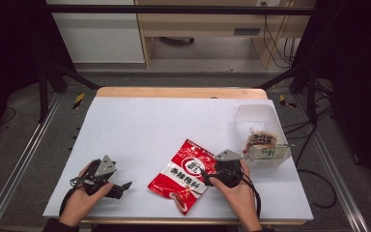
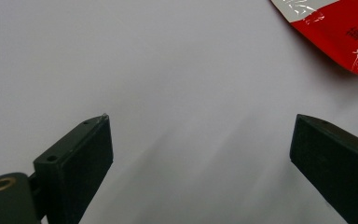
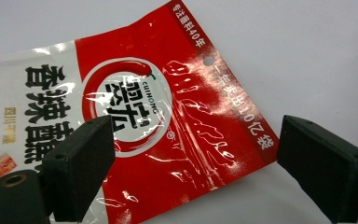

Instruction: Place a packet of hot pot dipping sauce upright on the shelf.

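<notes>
A red and white snack packet [image 1: 181, 175] lies flat on the white table [image 1: 140, 125], near the front middle. My right gripper [image 1: 204, 175] is at the packet's right edge, held by a hand. In the right gripper view its jaws stand wide apart, open [image 3: 193, 128], low over the packet [image 3: 168, 116] near its printed red end, gripping nothing. My left gripper [image 1: 121, 189] sits at the front left, pointing right toward the packet. It is open [image 2: 200, 121] over bare table, with a corner of the packet [image 2: 340, 28] ahead to the right.
A clear plastic tub [image 1: 256, 113] stands at the right edge of the table, holding a brown-and-white packet [image 1: 261, 140] and a green-and-white one [image 1: 270, 152]. The table's front edge runs just below both hands. Dark frame posts flank the table.
</notes>
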Demonstrator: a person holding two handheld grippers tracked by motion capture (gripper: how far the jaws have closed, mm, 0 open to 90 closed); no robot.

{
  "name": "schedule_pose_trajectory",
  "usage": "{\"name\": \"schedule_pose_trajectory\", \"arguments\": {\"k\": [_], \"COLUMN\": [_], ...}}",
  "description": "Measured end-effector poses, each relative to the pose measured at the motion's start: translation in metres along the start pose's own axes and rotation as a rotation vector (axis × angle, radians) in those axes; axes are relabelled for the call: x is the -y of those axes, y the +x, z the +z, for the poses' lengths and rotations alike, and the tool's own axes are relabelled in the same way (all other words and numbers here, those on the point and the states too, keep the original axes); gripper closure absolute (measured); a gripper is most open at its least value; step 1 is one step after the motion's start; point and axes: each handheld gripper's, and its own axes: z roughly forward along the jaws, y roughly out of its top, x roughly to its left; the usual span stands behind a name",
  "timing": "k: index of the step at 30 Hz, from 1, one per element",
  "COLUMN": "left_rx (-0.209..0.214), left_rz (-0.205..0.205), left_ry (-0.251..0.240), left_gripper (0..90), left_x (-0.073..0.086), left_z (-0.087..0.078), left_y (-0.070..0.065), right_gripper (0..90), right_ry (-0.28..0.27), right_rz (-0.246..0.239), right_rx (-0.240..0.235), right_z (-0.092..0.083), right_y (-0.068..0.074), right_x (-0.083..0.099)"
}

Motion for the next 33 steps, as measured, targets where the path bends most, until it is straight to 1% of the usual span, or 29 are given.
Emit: {"name": "schedule_pose_trajectory", "arguments": {"k": [1,3,5,6,8,10,13,15,16,17,18,19,20,21,22,23,24,26,30,31,33], "left_rx": [0.000,0.003,0.005,0.006,0.006,0.006,0.007,0.007,0.007,0.007,0.006,0.006,0.006,0.007,0.006,0.007,0.008,0.009,0.008,0.008,0.009], "left_rz": [0.004,0.008,0.011,0.011,0.011,0.014,0.015,0.014,0.015,0.016,0.016,0.016,0.016,0.016,0.015,0.015,0.013,0.009,0.015,0.015,0.013], "left_ry": [0.001,0.001,0.002,0.001,0.000,0.000,0.003,0.002,0.001,0.001,0.001,0.002,0.002,0.002,0.002,0.003,0.003,0.004,0.003,0.003,0.004], "left_gripper": [5.6,5.6,5.6,5.6,5.6,5.6,5.6,5.6,5.6,5.6,5.6,5.6,5.6,5.6,5.6,5.6,5.6,5.6,5.6,5.6,5.6], "left_x": [0.000,0.000,0.000,0.000,-0.001,-0.001,-0.001,-0.001,-0.001,-0.001,-0.001,-0.001,-0.001,-0.001,-0.001,-0.001,-0.001,0.000,-0.001,0.000,0.000], "left_z": [0.000,0.000,0.000,0.000,0.000,0.000,0.000,0.000,0.000,0.000,0.000,0.000,0.000,0.000,0.000,0.000,0.000,0.000,-0.001,-0.001,0.000], "left_y": [0.000,0.000,-0.001,-0.001,-0.001,-0.001,0.000,0.000,0.000,0.000,-0.001,0.000,0.000,0.000,0.000,0.000,0.000,0.000,0.000,0.000,0.000], "right_gripper": [11.6,9.9,9.4,8.9,8.4,8.0,7.8,7.8,7.8,7.9,8.2,9.0,10.4,12.3,12.9,12.8,12.8,13.5,20.0,21.8,23.9], "right_ry": [0.001,0.009,0.012,0.014,0.027,0.028,0.033,0.036,0.037,0.039,0.044,0.054,0.055,0.045,0.031,0.027,0.029,0.024,-0.007,-0.022,-0.035], "right_rz": [-0.003,0.015,0.020,0.009,0.012,0.013,0.022,0.017,0.027,0.027,0.024,0.032,0.034,0.036,0.041,0.033,0.041,0.037,0.077,0.089,0.121], "right_rx": [0.000,-0.004,-0.001,-0.002,0.007,0.015,0.016,0.019,0.018,0.018,0.018,0.017,0.014,0.004,-0.005,-0.009,-0.012,-0.023,-0.047,-0.065,-0.101], "right_z": [0.001,0.002,0.004,0.006,0.008,0.009,0.012,0.013,0.013,0.014,0.015,0.016,0.015,0.014,0.014,0.013,0.013,0.012,0.006,0.004,0.000], "right_y": [-0.001,-0.002,-0.003,-0.004,-0.005,-0.006,-0.008,-0.010,-0.009,-0.010,-0.011,-0.011,-0.011,-0.010,-0.009,-0.009,-0.008,-0.008,-0.009,-0.009,-0.008], "right_x": [0.000,0.000,0.001,0.001,0.001,0.001,0.001,0.001,0.001,0.001,0.001,0.001,0.001,0.001,0.000,0.000,0.000,0.001,0.001,0.001,0.002]}}
